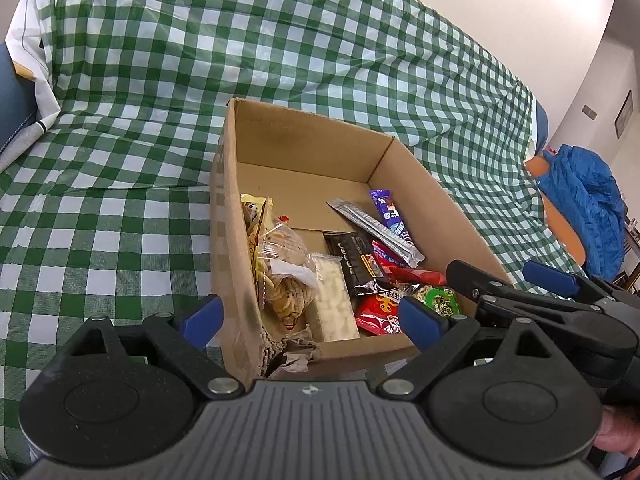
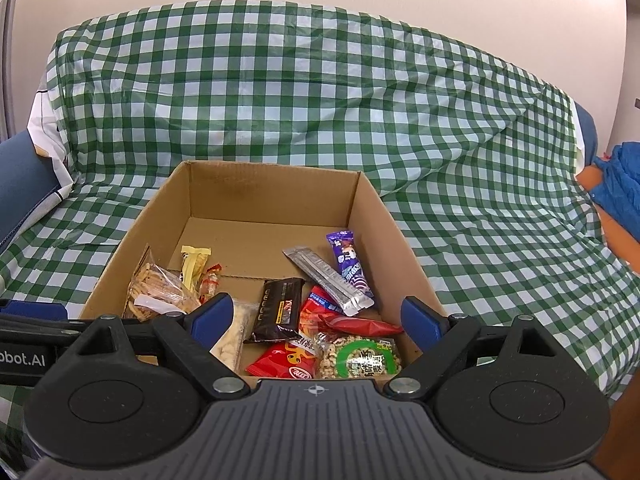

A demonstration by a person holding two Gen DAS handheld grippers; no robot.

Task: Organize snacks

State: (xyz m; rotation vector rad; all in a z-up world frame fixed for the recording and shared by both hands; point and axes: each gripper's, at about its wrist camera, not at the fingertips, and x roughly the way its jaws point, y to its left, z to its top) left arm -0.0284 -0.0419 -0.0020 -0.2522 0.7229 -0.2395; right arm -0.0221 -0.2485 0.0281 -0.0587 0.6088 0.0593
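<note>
I am seeing a green and white checked cloth (image 2: 360, 120) under the brown cardboard box (image 2: 368, 216). Inside are lying a purple wrapper (image 2: 347, 260), a silver one (image 2: 328, 280), a black one (image 2: 280, 312) and red packets (image 2: 288, 364). My tool pads (image 2: 212, 316) are blue.

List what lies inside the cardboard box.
Inside the cardboard box: a biscuit bag, yellow bar, black packet, silver stick, purple bar, red packets and a green nut pack. Whatever lies beneath the overlapping packets is hidden.
</note>
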